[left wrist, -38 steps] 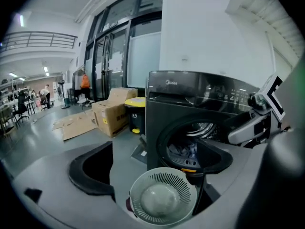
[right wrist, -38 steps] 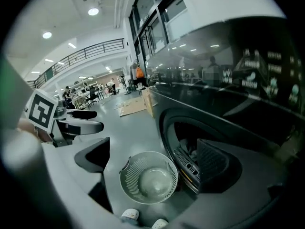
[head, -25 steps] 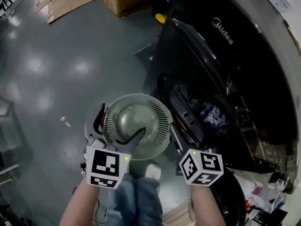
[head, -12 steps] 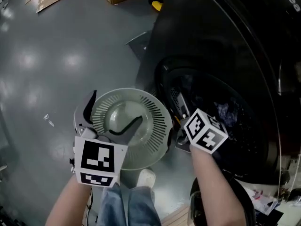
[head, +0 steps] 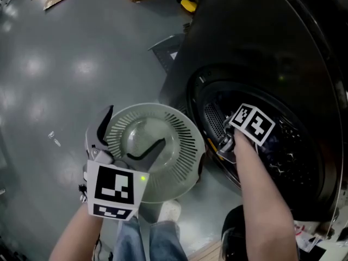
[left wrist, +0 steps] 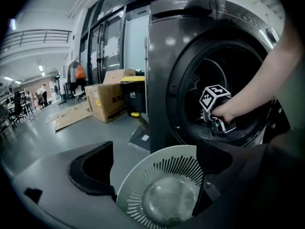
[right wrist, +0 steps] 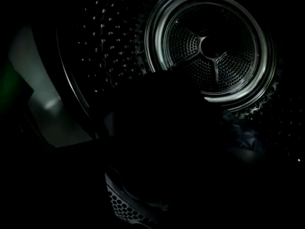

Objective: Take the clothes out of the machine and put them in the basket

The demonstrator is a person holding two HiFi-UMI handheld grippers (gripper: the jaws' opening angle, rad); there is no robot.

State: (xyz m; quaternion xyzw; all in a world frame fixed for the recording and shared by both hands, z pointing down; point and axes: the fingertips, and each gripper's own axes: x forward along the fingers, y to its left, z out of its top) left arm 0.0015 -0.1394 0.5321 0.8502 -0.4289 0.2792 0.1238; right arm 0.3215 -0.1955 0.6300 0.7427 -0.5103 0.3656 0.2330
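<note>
A pale green slotted basket (head: 184,140) stands on the floor in front of a dark front-loading machine (head: 261,48). My left gripper (head: 128,137) hangs open just over the basket (left wrist: 159,168), nothing between its jaws. My right gripper (head: 231,143) reaches into the round drum mouth (head: 202,99); its marker cube (head: 251,124) shows, and its jaws are lost in the dark. In the right gripper view the perforated drum back (right wrist: 212,49) is lit, and a faint bluish cloth (right wrist: 248,137) lies low on the right. The left gripper view shows the right gripper (left wrist: 220,124) at the drum's lower rim.
The machine's open door (head: 244,238) sits low at the right, by my right arm. A cardboard box (left wrist: 112,99), a yellow-topped bin (left wrist: 134,94) and flat cardboard (left wrist: 71,118) lie off to the left of the machine. My legs and a white shoe (head: 169,208) are below the basket.
My right gripper has moved from beside the basket up and forward into the drum mouth. The left gripper has stayed open over the basket.
</note>
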